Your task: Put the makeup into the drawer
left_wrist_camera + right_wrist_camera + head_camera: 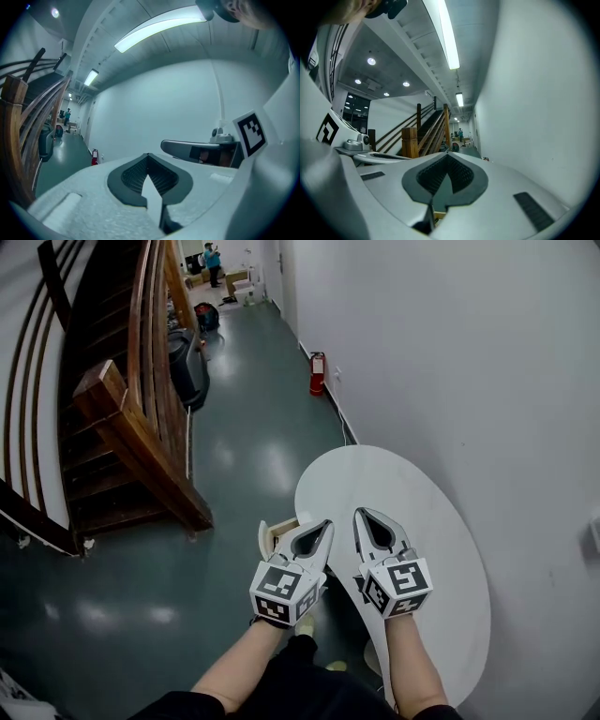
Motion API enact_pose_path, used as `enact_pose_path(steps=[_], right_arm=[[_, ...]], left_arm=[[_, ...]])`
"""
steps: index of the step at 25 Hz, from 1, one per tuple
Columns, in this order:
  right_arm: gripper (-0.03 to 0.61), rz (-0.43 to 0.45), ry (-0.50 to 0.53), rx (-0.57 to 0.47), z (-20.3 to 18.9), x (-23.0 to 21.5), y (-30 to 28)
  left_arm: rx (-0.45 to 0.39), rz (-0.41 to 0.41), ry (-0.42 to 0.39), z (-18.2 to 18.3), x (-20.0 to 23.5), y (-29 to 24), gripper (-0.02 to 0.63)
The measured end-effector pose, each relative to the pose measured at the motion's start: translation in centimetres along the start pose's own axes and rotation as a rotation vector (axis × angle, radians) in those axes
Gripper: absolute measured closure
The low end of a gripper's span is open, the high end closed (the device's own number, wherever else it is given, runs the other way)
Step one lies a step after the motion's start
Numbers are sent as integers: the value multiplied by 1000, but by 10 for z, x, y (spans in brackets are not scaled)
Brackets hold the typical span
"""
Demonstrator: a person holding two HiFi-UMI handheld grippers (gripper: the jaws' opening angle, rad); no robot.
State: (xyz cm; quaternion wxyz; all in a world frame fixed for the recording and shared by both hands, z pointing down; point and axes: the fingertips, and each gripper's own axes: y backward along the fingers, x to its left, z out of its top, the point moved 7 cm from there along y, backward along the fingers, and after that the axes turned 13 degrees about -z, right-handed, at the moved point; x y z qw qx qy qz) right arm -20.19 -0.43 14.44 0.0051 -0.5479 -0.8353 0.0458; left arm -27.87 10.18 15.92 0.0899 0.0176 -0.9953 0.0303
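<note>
No makeup shows in any view. My left gripper (323, 524) and right gripper (364, 514) are held side by side in the air over the near edge of a white round table (427, 512). Both are shut with nothing between the fingers, and both point down the corridor. In the left gripper view the left gripper (148, 155) has its tips together, with the right gripper's side beyond it. The right gripper (446, 155) is likewise shut. A small light wooden box (276, 534), perhaps the drawer unit, peeks out behind the left gripper, mostly hidden.
A white wall runs along the right, touching the table. A wooden staircase (131, 427) stands at the left, with dark bags (187, 367) beside it. A red fire extinguisher (318, 373) stands by the wall. A person (213, 263) stands far down the green-floored corridor.
</note>
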Motion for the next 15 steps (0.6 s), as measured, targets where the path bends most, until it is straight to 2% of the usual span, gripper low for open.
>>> enact_pose_path(steps=[9,15], right_arm=[[565,-3,-3,-23,-7,6,31],[565,5,6,-33,13,9,49]], left_arm=[[0,8,-35,-6,-23,19,604],[-5,20,-45,10,-42,28,604]])
